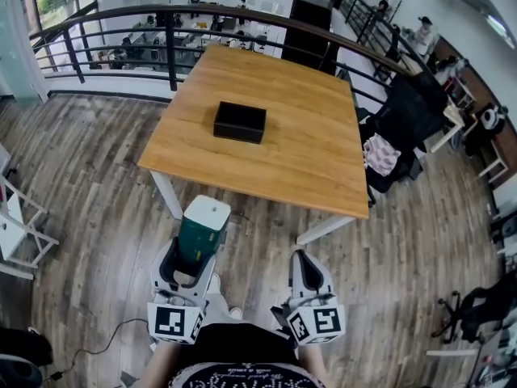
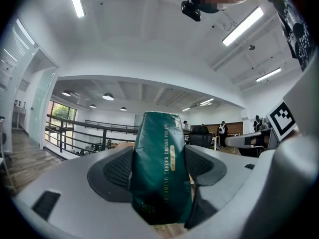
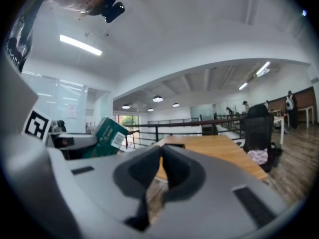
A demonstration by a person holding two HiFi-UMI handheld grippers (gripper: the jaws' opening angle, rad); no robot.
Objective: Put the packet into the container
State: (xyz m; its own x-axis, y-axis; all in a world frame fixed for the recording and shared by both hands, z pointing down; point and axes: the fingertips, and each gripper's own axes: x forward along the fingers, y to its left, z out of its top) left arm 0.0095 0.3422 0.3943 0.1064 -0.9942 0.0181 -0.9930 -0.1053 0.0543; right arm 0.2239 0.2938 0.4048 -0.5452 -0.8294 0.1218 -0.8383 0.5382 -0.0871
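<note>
Clamping the dark green packet (image 2: 160, 173) upright between its jaws, your left gripper (image 1: 191, 259) sits low near your body; your right gripper (image 3: 162, 156) beside it has its jaws pressed together on nothing. Ahead, the black container (image 1: 240, 122) rests on the wooden table (image 1: 315, 152), well apart from the packet

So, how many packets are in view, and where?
1. The green packet stands upright between the left gripper's closed jaws, short of the table. More could be hidden inside the black container.
</note>
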